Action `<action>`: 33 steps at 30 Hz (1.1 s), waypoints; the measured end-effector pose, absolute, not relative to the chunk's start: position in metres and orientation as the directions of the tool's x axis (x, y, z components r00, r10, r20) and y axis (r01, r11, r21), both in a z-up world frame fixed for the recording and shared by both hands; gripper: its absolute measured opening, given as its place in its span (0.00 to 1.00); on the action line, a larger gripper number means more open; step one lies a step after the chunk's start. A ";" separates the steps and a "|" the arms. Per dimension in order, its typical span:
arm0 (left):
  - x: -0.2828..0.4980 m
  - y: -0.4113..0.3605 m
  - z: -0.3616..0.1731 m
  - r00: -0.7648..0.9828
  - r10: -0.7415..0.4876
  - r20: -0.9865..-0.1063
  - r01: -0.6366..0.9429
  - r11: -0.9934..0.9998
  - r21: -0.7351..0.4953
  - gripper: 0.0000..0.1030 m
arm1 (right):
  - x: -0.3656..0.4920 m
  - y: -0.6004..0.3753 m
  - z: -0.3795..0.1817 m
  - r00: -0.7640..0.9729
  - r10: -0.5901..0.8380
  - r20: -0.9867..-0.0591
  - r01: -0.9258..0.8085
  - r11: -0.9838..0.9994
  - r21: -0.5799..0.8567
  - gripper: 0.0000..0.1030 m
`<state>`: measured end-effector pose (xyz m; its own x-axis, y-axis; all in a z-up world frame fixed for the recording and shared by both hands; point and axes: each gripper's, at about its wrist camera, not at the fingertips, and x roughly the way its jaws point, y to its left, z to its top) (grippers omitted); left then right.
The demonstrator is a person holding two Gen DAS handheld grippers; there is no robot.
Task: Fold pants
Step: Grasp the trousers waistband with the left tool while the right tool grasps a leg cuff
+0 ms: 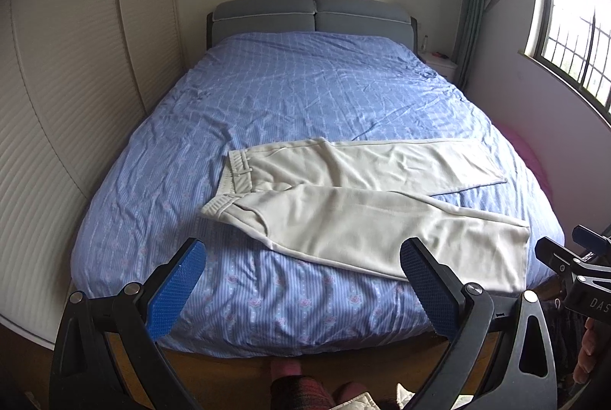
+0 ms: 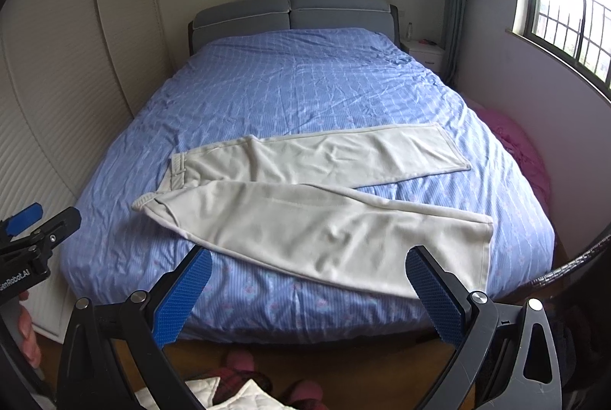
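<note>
Cream wide-leg cloth pants [image 1: 343, 204] lay unfolded on the blue patterned bed [image 1: 305, 97]; both the left hand-held gripper [image 1: 301, 280] and right hand-held gripper [image 2: 309, 284] hung spread, empty; best pinch near leg's hem at four o'clock, waistband at nine.

Cream pants [image 1: 355, 207] lie flat on the blue bedspread [image 1: 290, 93] — left gripper [image 1: 301, 280] fingers [image 1: 175, 291] spread wide.

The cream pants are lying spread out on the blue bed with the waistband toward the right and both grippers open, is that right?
Not quite. The waistband lies toward the left, and the leg hems point right, as the right wrist view shows. The rest holds: the cream pants lie spread out on the blue bed, with the left gripper and right gripper open.
</note>
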<state>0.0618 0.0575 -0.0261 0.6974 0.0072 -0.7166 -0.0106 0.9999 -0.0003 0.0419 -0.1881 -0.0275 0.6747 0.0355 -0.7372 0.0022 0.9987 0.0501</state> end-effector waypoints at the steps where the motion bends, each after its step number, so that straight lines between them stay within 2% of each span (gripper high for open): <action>1: 0.068 0.065 -0.032 0.690 0.016 -0.723 -0.017 1.000 0.006 1.00 | 0.048 -0.183 -0.033 0.663 0.040 -0.747 0.003 0.998 0.055 1.00; 13: 0.186 0.146 -0.136 0.516 0.005 -0.857 0.050 0.998 0.035 1.00 | 0.140 -0.119 -0.133 0.497 0.078 -0.864 0.131 0.978 0.164 0.99; 19: 0.228 0.174 -0.206 0.368 -0.051 -0.928 0.055 0.998 -0.033 1.00 | 0.179 -0.095 -0.212 0.405 0.127 -0.905 0.275 0.928 0.253 0.98; 23: 0.251 0.183 -0.243 0.284 -0.094 -0.954 0.035 0.996 -0.087 1.00 | 0.196 -0.086 -0.260 0.351 0.153 -0.924 0.365 0.886 0.285 0.93; 31: 0.283 0.182 -0.288 0.214 -0.116 -0.970 0.042 0.993 -0.110 0.99 | 0.210 -0.087 -0.329 0.272 0.186 -0.944 0.486 0.820 0.302 0.86; 33: 0.288 0.183 -0.296 0.191 -0.134 -0.972 0.037 0.991 -0.130 0.96 | 0.212 -0.087 -0.343 0.266 0.217 -0.939 0.508 0.796 0.328 0.82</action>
<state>0.2882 0.1828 -0.2963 0.1913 -0.1344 -0.9723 0.0368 0.9909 -0.1297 0.2117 -0.0866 -0.3428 0.2662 0.2170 -0.9392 0.5084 0.7962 0.3280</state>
